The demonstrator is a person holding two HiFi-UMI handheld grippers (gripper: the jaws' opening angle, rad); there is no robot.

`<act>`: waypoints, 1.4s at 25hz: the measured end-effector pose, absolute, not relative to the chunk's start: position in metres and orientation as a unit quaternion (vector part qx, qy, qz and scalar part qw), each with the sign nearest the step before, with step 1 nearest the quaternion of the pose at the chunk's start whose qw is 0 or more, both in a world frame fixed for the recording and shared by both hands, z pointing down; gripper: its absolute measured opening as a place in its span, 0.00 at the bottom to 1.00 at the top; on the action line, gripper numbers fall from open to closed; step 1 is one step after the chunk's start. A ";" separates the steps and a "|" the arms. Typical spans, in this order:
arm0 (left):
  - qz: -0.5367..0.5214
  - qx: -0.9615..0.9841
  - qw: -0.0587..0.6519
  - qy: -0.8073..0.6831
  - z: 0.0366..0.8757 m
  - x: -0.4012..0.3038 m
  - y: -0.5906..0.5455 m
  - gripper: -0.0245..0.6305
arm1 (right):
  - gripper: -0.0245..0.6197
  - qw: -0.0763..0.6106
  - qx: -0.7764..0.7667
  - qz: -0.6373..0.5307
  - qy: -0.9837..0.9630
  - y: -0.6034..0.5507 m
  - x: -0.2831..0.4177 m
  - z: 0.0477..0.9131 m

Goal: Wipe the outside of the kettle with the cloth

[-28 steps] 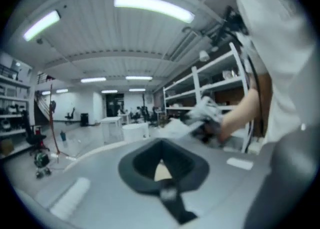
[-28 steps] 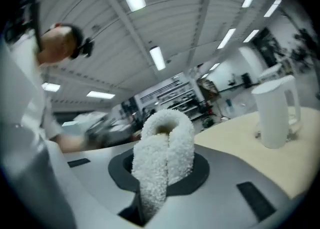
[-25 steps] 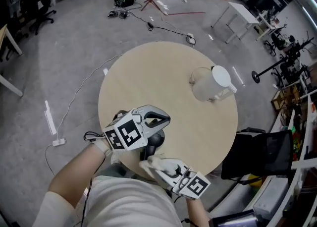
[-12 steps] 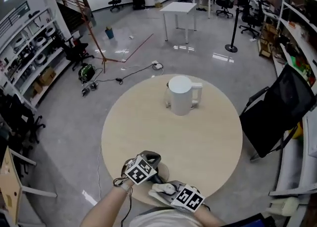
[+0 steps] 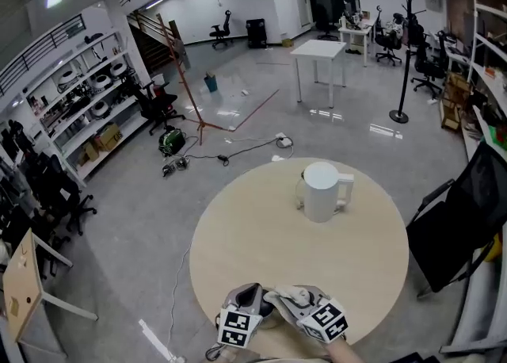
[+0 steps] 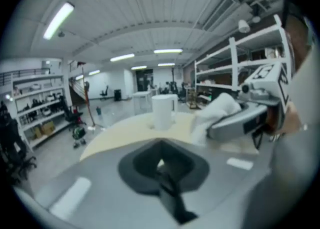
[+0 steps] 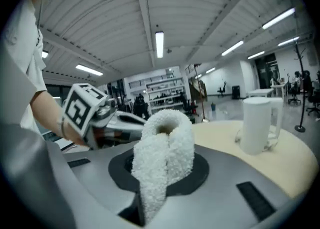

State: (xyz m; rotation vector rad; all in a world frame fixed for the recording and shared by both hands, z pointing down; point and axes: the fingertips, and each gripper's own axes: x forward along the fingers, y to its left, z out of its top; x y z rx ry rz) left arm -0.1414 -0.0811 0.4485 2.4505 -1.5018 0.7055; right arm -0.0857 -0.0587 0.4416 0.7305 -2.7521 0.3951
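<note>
The white kettle [image 5: 321, 191] stands upright with its lid on, on the far right part of the round wooden table [image 5: 253, 234]. My two grippers are close together at the near edge. The right gripper [image 5: 295, 299] is shut on a white fluffy cloth [image 7: 165, 158], which loops up out of its jaws. Its view shows the kettle [image 7: 257, 124] well ahead to the right, untouched. The left gripper [image 5: 247, 299] is shut with nothing in it. In its view the kettle [image 6: 164, 112] is far ahead, and the cloth [image 6: 215, 115] sits to the right in the other gripper.
A black office chair [image 5: 467, 203] stands close to the table's right side. Cables [image 5: 230, 155] trail on the grey floor beyond the table. A white table [image 5: 321, 52], a coat stand [image 5: 408, 44] and shelving [image 5: 79, 108] are further off.
The head view has tilted up and now takes in far more of the room. Both grippers stay together at the near table edge, the cloth still held. The kettle has not moved on the table.
</note>
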 end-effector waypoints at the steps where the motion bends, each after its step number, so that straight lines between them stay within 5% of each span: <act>1: 0.249 0.827 0.071 -0.498 0.446 -0.133 -0.075 0.04 | 0.14 0.125 0.255 0.119 -0.951 -0.063 -0.094 0.435; 10: 0.274 0.825 0.056 -0.491 0.483 -0.129 -0.062 0.02 | 0.14 0.175 0.243 0.058 -0.952 -0.080 -0.118 0.471; 13: 0.270 0.825 0.026 -0.496 0.477 -0.130 -0.065 0.02 | 0.14 0.117 0.289 0.121 -0.943 -0.106 -0.098 0.472; 17: 0.263 0.825 0.025 -0.500 0.471 -0.127 -0.063 0.02 | 0.14 -0.047 0.354 0.290 -0.888 -0.128 -0.054 0.494; 21: 0.257 0.828 0.036 -0.497 0.468 -0.129 -0.063 0.02 | 0.14 -0.042 0.433 0.451 -0.779 -0.142 0.000 0.567; 25: 0.262 0.828 0.031 -0.496 0.462 -0.130 -0.060 0.02 | 0.14 -0.099 0.358 0.331 -0.868 -0.110 -0.040 0.466; 28: 0.262 0.830 0.030 -0.491 0.463 -0.129 -0.057 0.02 | 0.14 -0.068 0.362 0.260 -0.892 -0.105 -0.055 0.472; 33: 0.263 0.831 0.030 -0.490 0.467 -0.129 -0.055 0.02 | 0.14 0.027 0.438 0.479 -0.760 -0.113 0.001 0.634; 35: 0.263 0.829 0.026 -0.492 0.466 -0.131 -0.056 0.02 | 0.14 -0.041 0.436 0.443 -0.782 -0.112 -0.009 0.587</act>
